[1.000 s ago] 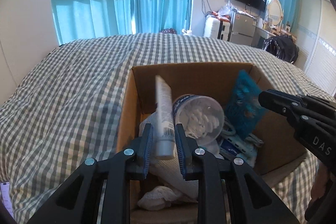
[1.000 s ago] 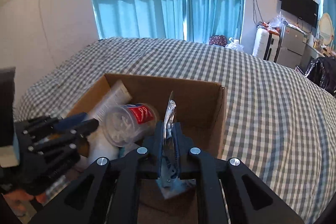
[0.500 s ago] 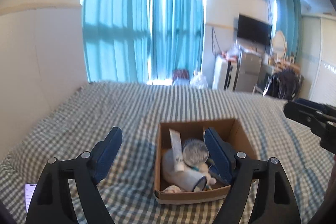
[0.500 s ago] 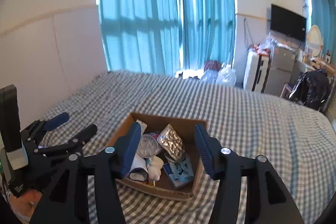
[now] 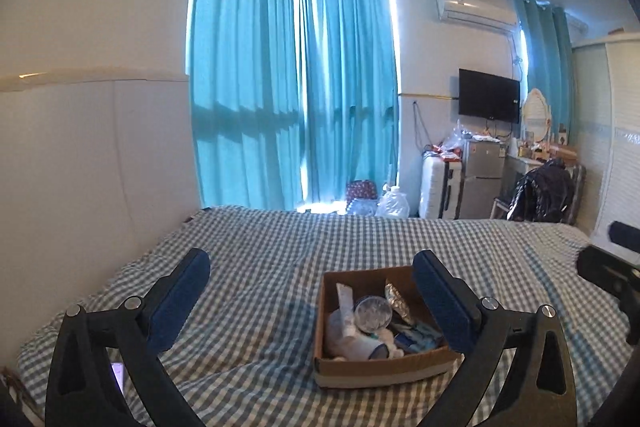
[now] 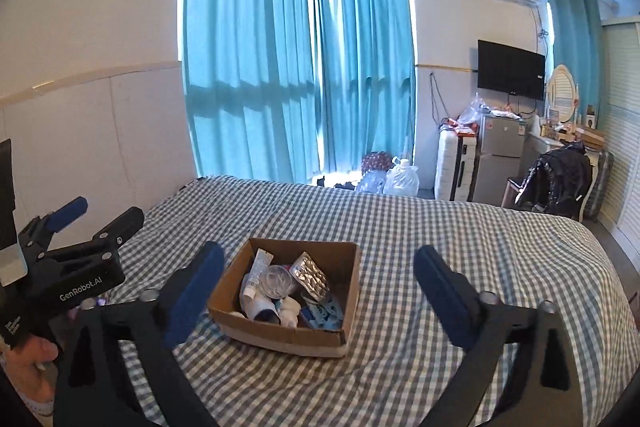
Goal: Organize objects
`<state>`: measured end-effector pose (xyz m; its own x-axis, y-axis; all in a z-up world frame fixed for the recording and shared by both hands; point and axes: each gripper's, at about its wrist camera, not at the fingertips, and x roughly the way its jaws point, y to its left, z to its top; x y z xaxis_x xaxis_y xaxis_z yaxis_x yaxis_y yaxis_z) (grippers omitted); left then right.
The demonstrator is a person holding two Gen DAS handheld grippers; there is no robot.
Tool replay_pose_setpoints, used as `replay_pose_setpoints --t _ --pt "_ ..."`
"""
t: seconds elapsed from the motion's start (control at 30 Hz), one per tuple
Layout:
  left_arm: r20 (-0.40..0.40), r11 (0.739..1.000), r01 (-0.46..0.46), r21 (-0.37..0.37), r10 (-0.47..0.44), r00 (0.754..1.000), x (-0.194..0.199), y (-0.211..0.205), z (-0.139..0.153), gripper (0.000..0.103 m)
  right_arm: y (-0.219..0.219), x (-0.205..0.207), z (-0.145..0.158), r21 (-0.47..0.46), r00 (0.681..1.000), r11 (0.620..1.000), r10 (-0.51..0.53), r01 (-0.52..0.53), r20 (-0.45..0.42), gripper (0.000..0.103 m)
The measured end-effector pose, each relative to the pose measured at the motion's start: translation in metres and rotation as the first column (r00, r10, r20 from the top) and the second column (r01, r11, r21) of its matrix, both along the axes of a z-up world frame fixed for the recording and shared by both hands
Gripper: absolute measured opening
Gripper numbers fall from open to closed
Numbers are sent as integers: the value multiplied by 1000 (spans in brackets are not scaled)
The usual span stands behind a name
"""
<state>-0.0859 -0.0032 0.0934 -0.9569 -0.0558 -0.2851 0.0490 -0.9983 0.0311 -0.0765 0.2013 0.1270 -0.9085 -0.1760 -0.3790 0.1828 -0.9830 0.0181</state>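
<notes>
Both grippers are held level above the checked bed [image 5: 260, 267], pointing toward the curtains. The left gripper [image 5: 312, 301] and right gripper [image 6: 318, 291] have their fingers spread wide, holding nothing. The cardboard box [image 6: 256, 331] sits lower centre on the bed (tube [image 6: 256, 273], foil packet [image 6: 310, 275] and clear cup [image 6: 276, 281] inside).

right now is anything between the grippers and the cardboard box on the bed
Nothing visible. The left gripper and right gripper both hang open above the checked bedspread, with only bare cover between them and the cardboard box. The tube and foil pack already lie inside it.
</notes>
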Motion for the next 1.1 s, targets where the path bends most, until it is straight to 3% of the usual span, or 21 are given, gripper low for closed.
replay_pose_setpoints --t 0.2,0.33,0.43,0.83,1.1 --pt "32 998 11 57 -13 999 28 5 -27 103 18 21 -31 -69 999 996 -52 52 -5 103" --pt "47 999 -8 30 7 999 36 8 -44 103 16 25 -43 -2 996 997 -76 76 -57 103" --pt "63 999 9 46 -12 998 36 9 -51 103 17 23 -49 -10 996 998 -57 56 -68 103" --pt "112 999 33 36 -36 993 32 16 -66 103 14 10 -68 1 996 996 -85 85 -20 103" --pt "100 999 27 37 -31 994 39 17 -65 103 10 9 -69 0 996 996 -84 84 -7 103"
